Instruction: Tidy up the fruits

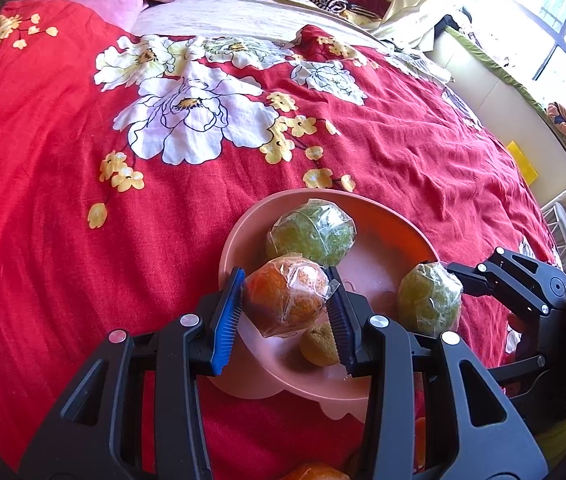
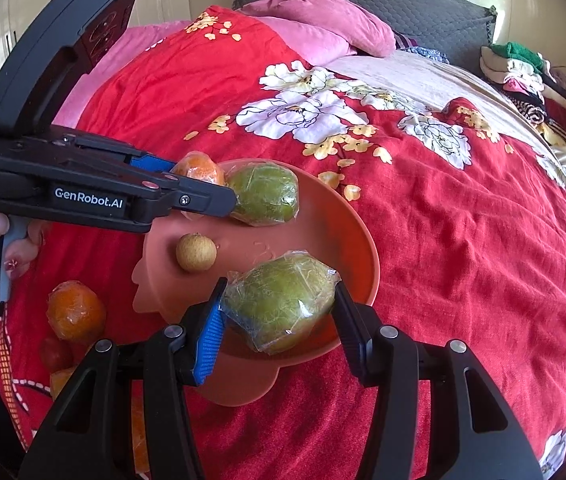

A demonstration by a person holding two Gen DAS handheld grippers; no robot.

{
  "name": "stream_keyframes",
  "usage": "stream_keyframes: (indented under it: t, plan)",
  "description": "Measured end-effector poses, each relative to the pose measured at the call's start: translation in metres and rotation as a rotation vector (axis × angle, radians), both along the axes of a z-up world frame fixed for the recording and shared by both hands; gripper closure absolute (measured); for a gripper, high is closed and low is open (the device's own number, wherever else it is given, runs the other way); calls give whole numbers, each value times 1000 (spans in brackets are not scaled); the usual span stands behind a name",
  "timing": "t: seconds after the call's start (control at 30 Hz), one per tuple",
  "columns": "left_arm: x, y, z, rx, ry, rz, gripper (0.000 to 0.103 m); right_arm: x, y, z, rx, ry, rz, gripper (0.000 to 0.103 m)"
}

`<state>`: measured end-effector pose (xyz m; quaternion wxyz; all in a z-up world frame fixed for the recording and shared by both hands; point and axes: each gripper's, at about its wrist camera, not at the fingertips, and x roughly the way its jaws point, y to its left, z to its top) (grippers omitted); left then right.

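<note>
Left hand-held gripper (image 1: 285, 312) clamping wrapped orange (image 1: 285, 300); right hand-held gripper (image 2: 279, 312) clamping wrapped green fruit (image 2: 279, 300) over pink bowl (image 2: 363, 248).

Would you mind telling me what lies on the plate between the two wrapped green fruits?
Only bare pink plate lies between the far green fruit and the held green fruit, seen in the right wrist view.

We can read one marking only: "GenRobot.AI", in white letters on the black side of the left tongs (image 2: 219, 188), seen from the right wrist camera. We find no other legible words, numbers or labels in either view.
</note>
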<state>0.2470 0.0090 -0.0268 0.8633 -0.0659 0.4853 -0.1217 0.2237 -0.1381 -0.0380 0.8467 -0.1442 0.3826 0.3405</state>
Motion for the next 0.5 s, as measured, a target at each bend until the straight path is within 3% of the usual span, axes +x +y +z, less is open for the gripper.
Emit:
stream_keyframes:
  t: [0.3,0.5]
  plan:
    - [0,-1,-2,17,7,4,70,-1,0,0,29,-6,-2,50]
    - [-3,-6,-1,25,9,9,70,-4,-6,9,60,-26,-2,42]
